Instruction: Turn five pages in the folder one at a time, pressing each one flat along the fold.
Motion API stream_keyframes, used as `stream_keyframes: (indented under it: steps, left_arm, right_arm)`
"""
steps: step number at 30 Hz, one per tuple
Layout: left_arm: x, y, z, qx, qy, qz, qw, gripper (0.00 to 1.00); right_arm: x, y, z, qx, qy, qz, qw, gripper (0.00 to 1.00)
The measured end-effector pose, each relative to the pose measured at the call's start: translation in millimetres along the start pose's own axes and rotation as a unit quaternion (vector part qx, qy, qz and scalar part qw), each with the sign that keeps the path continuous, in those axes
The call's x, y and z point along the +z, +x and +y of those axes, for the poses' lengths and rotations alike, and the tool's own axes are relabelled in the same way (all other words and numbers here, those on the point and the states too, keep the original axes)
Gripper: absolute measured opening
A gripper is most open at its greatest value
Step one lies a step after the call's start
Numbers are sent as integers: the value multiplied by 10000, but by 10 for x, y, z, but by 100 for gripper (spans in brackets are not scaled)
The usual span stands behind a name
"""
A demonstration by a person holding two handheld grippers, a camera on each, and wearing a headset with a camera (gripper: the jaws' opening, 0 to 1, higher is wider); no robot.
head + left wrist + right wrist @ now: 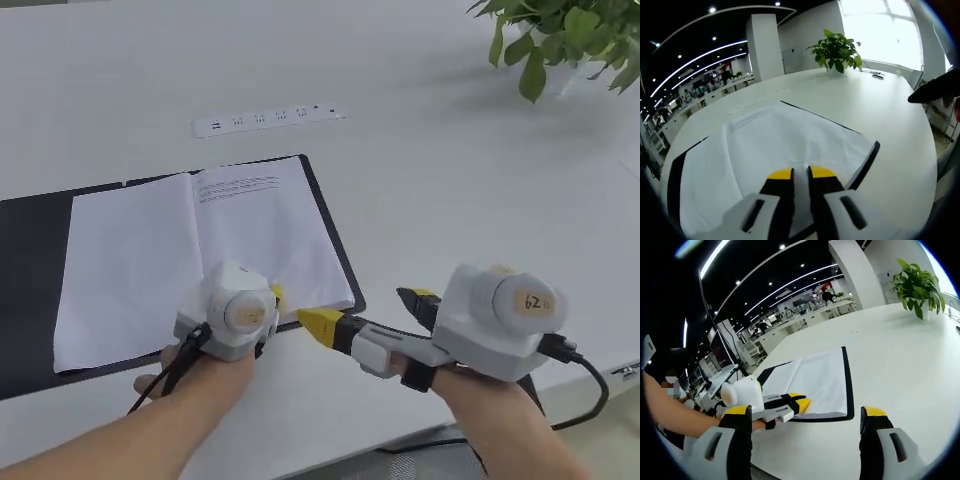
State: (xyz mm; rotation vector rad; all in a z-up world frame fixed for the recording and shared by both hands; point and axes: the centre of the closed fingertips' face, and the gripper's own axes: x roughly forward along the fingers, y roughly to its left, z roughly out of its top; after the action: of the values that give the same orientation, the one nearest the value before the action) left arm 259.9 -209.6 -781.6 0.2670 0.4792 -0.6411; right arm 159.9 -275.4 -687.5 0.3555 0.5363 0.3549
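We look down at a white table where a black folder lies open, with white sheets on both sides of the fold. The left gripper is at the near edge of the right-hand page. Its jaws are drawn close together, with a thin slit between their yellow tips. In the left gripper view the page runs straight ahead of those jaws, and the fold lies ahead and to their left. We cannot tell whether a sheet is caught between them. The right gripper hovers over bare table just off the folder's near right corner, its jaws spread wide and holding nothing. In the right gripper view the left gripper's tips sit between its jaws, with the folder just past them.

We judge this to be the start of a page turn. To do it well, we would take only the top sheet at its loose edge and check that no second sheet comes with it. We would carry it in an arc toward the left-hand page rather than drag it, so it neither creases nor tears at the binding. Once it lies over, we would stroke along the fold from end to end with gentle pressure.
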Motion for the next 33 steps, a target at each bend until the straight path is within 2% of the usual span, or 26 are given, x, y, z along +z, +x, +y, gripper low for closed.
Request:
stream_keyframes:
  steps: [6,7,8,9,13,14,17,21,27,33]
  left_arm:
    - [4,10,12,58,-69,-8,10000,5]
    - [8,13,6,48,-190,-16,9998,4]
    - [33,35,-92,-198,-369,-76,9991,0]
    - [18,26,-10,28,-356,-3,9994,0]
    - [11,21,15,0,-622,-30,9981,0]
    - [9,23,14,-18,-770,-30,9970,0]
    - [8,20,14,-49,-770,-37,9970,0]
    - [8,19,4,-45,-769,-40,9970,0]
    - [7,17,3,-75,-740,-32,9972,0]
    - [4,15,0,-72,-745,-34,9972,0]
  right_arm:
    - [-27,57,1,35,26,71,10000,88]
    - [-27,64,2,40,30,67,10000,88]
    - [-28,70,4,47,39,65,10000,88]
    - [-34,79,6,55,52,82,9999,88]
    - [-51,111,7,72,60,104,9999,86]
    - [-57,120,7,84,67,115,9999,86]
    - [-67,188,-2,133,117,119,9998,84]
    - [-77,303,-55,156,222,141,9995,73]
    - [-96,495,-206,120,737,138,9971,59]
    - [-148,590,-276,129,936,223,9953,56]
